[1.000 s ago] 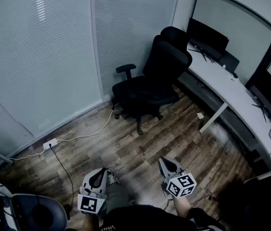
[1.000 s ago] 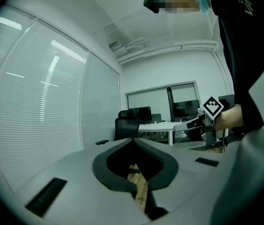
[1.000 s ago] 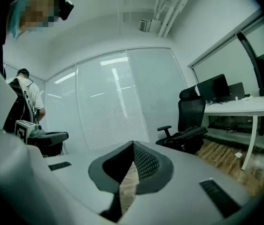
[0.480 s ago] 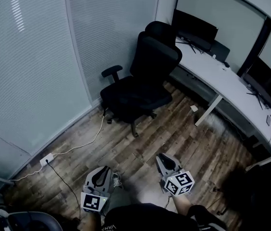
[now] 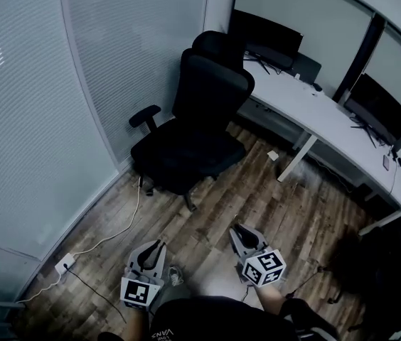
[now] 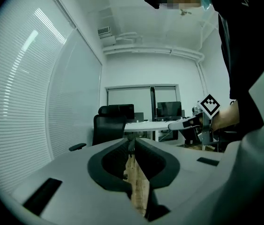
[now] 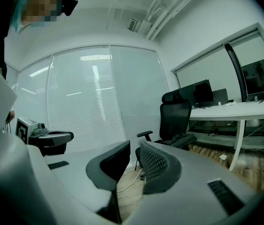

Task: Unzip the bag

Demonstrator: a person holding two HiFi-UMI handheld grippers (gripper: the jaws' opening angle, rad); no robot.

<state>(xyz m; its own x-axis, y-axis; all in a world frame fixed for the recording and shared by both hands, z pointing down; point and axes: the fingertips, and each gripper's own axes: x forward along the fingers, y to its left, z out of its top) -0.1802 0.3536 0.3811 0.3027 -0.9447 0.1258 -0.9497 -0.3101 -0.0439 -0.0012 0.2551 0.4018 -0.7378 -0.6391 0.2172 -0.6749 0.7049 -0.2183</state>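
No bag is clearly recognisable in any view. A dark bulky shape [image 5: 375, 265] lies on the floor at the right; I cannot tell what it is. My left gripper [image 5: 159, 244] is held low in front of the person, pointing out over the wooden floor. Its jaws are all but together, just starting to part, with nothing between them [image 6: 132, 143]. My right gripper [image 5: 237, 229] hovers beside it, shut and empty [image 7: 137, 150]. Each gripper shows in the other's view: the right gripper [image 6: 188, 123] and the left gripper [image 7: 52, 138].
A black office chair [image 5: 186, 130] stands ahead beside a long white desk [image 5: 328, 119] with two monitors [image 5: 266, 33]. Frosted glass walls with blinds [image 5: 37, 119] close off the left. A power strip [image 5: 65, 263] and its cable [image 5: 126, 222] lie on the floor.
The head view has swung to the right, so the chair and desk sit further left in the picture. Both grippers stay low in front of the person, much as before.
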